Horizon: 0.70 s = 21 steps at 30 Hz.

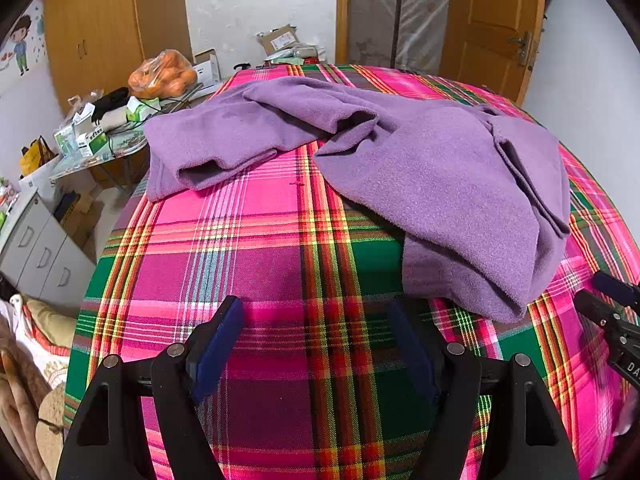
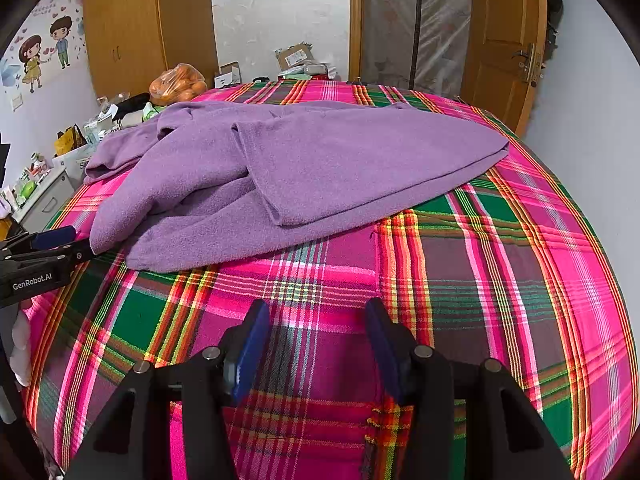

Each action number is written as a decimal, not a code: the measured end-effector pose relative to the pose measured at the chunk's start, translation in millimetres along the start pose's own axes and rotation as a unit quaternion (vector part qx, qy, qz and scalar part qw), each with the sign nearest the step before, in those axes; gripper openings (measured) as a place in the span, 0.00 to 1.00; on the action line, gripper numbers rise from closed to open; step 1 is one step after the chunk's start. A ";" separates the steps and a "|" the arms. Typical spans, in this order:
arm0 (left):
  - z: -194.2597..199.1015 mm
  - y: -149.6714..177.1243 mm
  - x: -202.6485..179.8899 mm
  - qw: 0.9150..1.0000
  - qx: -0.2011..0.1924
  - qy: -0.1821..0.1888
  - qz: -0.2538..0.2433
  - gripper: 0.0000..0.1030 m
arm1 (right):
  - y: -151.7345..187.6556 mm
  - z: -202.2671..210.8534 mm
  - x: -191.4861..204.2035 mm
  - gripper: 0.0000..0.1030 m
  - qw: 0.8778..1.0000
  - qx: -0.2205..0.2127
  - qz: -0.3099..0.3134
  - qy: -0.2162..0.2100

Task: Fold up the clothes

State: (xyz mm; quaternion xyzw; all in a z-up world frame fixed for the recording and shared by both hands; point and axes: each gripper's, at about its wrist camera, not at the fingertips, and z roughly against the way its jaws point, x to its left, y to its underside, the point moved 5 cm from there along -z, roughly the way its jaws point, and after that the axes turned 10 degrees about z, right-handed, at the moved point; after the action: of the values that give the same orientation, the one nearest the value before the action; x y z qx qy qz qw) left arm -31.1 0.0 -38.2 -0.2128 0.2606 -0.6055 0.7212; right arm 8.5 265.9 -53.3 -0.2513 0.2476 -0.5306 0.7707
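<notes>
Pink-green plaid bed (image 2: 500,264), wardrobe and door behind. Purple fleece garment (image 2: 304,168) sprawls rumpled toward the far edge. Left tool (image 1: 316,340) reads "GenRobot.AI" on its side; right tool (image 2: 316,340) too gapes wide, both gripping nothing, above bare plaid.

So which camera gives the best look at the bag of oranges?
The left wrist view: the bag of oranges shows larger and clearer beside the bed. In the right wrist view it is smaller, its lower edge hidden behind the purple garment.
</notes>
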 end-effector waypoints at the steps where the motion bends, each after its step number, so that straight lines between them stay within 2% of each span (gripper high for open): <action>1: -0.2 0.2 -0.3 1.000 0.000 0.000 0.000 0.74 | 2.0 -0.9 0.5 0.49 1.000 0.000 0.000 0.000; 21: 1.6 1.2 -1.3 1.000 -0.002 -0.009 0.003 0.74 | -0.8 1.0 -2.8 0.55 0.999 -0.008 -0.012 -0.030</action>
State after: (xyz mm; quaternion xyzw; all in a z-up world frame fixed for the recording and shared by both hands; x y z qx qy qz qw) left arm -29.4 1.5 -37.6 -0.2194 0.2559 -0.6007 0.7249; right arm 7.7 268.4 -51.7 -0.2760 0.2253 -0.5306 0.7691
